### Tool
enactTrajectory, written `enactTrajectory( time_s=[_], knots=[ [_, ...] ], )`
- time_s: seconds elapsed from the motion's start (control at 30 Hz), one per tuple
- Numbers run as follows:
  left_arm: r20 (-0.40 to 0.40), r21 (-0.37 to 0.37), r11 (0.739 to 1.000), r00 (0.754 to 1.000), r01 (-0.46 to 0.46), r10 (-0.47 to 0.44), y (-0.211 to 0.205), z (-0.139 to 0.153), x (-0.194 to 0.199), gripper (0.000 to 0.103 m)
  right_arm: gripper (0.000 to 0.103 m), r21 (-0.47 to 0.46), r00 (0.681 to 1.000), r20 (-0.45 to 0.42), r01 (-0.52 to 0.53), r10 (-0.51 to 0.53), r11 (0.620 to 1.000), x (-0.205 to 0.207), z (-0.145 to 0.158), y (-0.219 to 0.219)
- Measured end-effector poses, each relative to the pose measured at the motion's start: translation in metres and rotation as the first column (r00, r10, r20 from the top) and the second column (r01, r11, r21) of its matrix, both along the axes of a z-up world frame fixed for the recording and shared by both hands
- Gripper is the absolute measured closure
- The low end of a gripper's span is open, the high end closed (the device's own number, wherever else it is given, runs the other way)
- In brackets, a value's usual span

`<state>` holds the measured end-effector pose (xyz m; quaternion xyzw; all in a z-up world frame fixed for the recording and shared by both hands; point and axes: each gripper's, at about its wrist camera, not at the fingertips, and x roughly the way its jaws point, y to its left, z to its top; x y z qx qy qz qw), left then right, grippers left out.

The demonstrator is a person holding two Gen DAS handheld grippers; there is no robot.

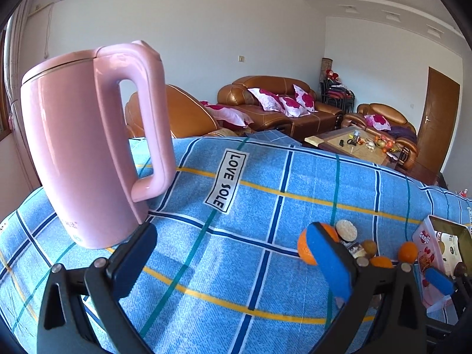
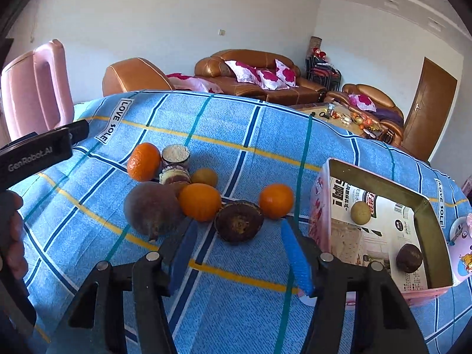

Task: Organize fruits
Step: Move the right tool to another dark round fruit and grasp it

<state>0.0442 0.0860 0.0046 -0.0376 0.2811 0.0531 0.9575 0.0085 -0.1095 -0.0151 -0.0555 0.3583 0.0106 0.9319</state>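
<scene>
Blue plaid cloth (image 2: 236,309) covers the table, with brown sofas (image 2: 253,73) behind. On its right an open pink box (image 2: 320,206) lies with its long axis running away from the camera; inside sit a pale round fruit (image 2: 360,212) and a dark one (image 2: 409,258), well apart. Just left of it cluster three oranges (image 2: 200,202), a dark split fruit (image 2: 239,221), a reddish fruit (image 2: 150,208) and two small cakes (image 2: 175,155). The right gripper (image 2: 239,258) stands spread and empty before the split fruit. Only the left wrist view shows the whole upright pink kettle (image 1: 76,153), handle facing right, and the left gripper (image 1: 233,265), spread wide and empty.
</scene>
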Motion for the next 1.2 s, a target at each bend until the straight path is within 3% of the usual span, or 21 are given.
enactTrajectory(
  time_s=[0.27,0.47,0.63,0.77,0.9,1.2],
  knots=[
    [-0.006,-0.004,1.000,1.000,0.022,-0.022,-0.005,0.003,0.001,0.000,0.042,-0.064,0.995,-0.104,-0.012,0.005,0.998,0.027,-0.015,0.003],
    [-0.005,0.016,0.998,0.998,0.055,-0.055,-0.014,0.003,-0.001,0.000,0.043,-0.120,0.991,-0.129,-0.039,0.023,0.992,0.034,-0.018,0.008],
    [-0.007,0.019,0.998,0.998,0.063,-0.063,-0.015,0.003,0.000,0.000,0.058,-0.136,0.993,-0.115,-0.050,0.034,0.989,0.030,-0.015,0.008],
    [-0.004,-0.002,0.997,0.997,0.083,-0.083,-0.016,0.002,0.000,0.000,0.058,-0.046,0.996,-0.062,-0.068,0.065,0.997,0.015,-0.004,0.004],
    [0.002,-0.032,0.987,0.988,0.156,-0.156,-0.023,0.002,-0.002,0.000,0.058,0.067,0.991,0.079,-0.115,0.110,0.991,-0.009,0.013,-0.006],
    [-0.054,-0.174,0.918,0.928,0.355,-0.369,-0.056,-0.008,-0.001,0.001,0.058,0.086,0.978,0.211,-0.020,0.002,0.996,-0.044,0.032,-0.024]
  ],
)
